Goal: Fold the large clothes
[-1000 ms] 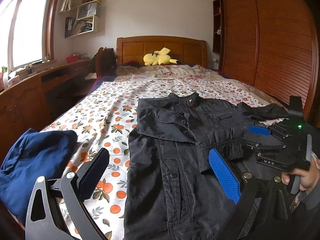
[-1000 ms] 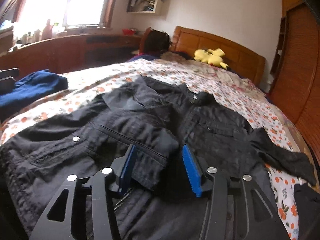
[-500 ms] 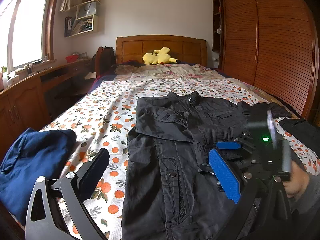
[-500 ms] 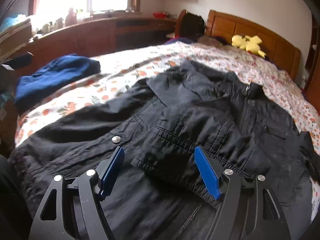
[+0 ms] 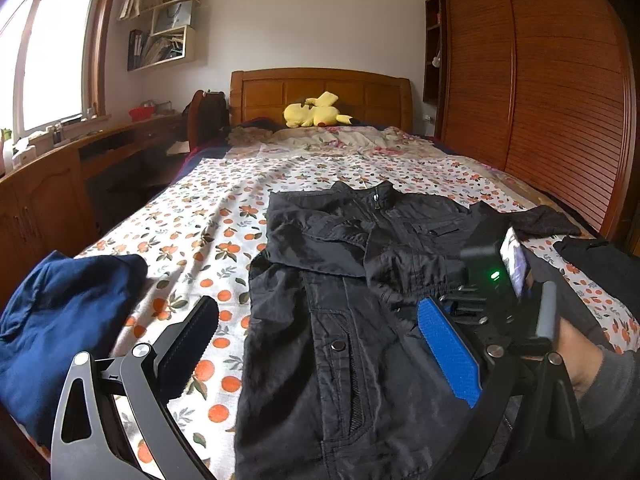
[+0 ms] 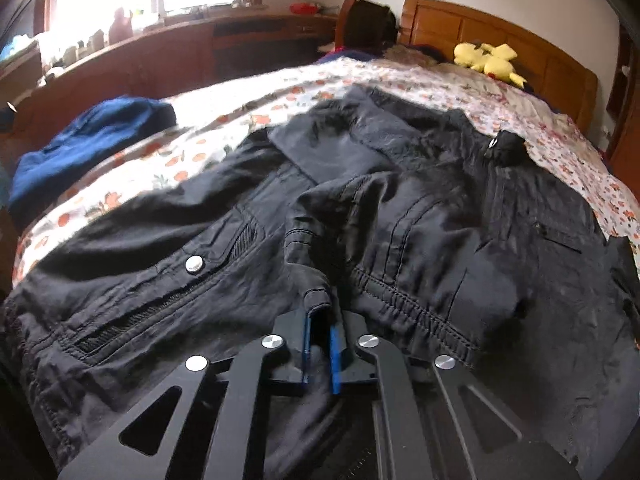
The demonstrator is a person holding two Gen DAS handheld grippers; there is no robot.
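A black jacket (image 5: 340,280) lies front-up on the flowered bedspread (image 5: 208,220), with one sleeve folded across its chest. My right gripper (image 6: 320,320) points down at that sleeve. Its jaws are closing tight on the sleeve cuff (image 6: 316,292), and a fold of the cuff is pinched between the blue pads. In the left wrist view the right gripper (image 5: 492,292) sits low on the jacket's right side with a hand behind it. My left gripper (image 5: 318,312) hovers open over the jacket's lower left edge, with nothing between its fingers.
A folded blue garment (image 5: 60,312) lies at the bed's near left corner. Another dark garment (image 5: 600,260) lies at the right edge. A yellow plush toy (image 5: 316,112) rests by the headboard. A wooden desk (image 5: 60,168) runs along the left and a wardrobe (image 5: 540,100) along the right.
My right gripper came down and left onto the folded sleeve, and its jaws went from wide open to shut on the cuff. The left gripper stayed still.
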